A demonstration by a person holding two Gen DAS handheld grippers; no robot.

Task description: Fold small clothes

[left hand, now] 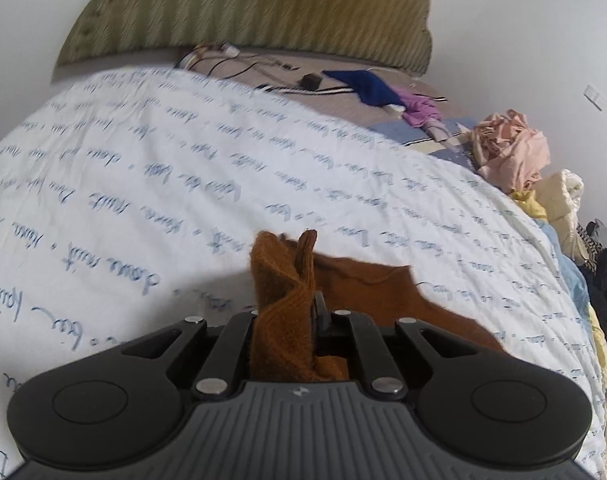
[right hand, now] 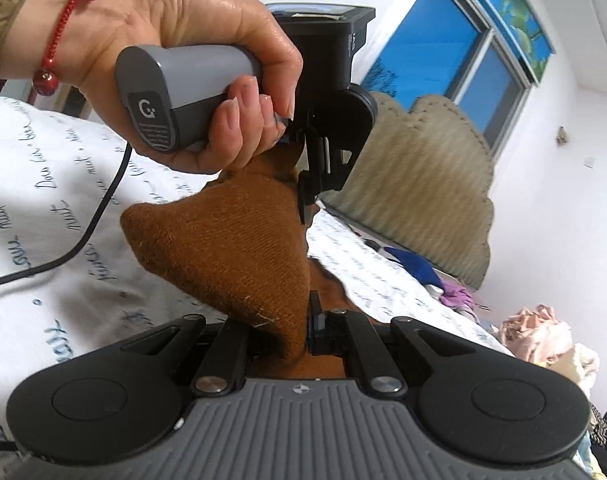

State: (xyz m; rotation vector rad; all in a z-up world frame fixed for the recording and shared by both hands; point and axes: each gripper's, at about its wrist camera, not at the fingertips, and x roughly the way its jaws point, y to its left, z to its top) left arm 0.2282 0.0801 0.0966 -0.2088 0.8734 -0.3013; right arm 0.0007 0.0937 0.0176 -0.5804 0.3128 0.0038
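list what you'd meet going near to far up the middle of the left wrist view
left tool shut on the brown knit cloth → white quilt with blue writing → cables on the bare mattress → green padded headboard → white wall

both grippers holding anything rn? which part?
Yes. Left gripper and right gripper are each shut on a bunched edge of the same brown knit garment, lifted between them above the bed.

Left gripper (left hand: 287,312) clamped, right gripper (right hand: 299,320) clamped
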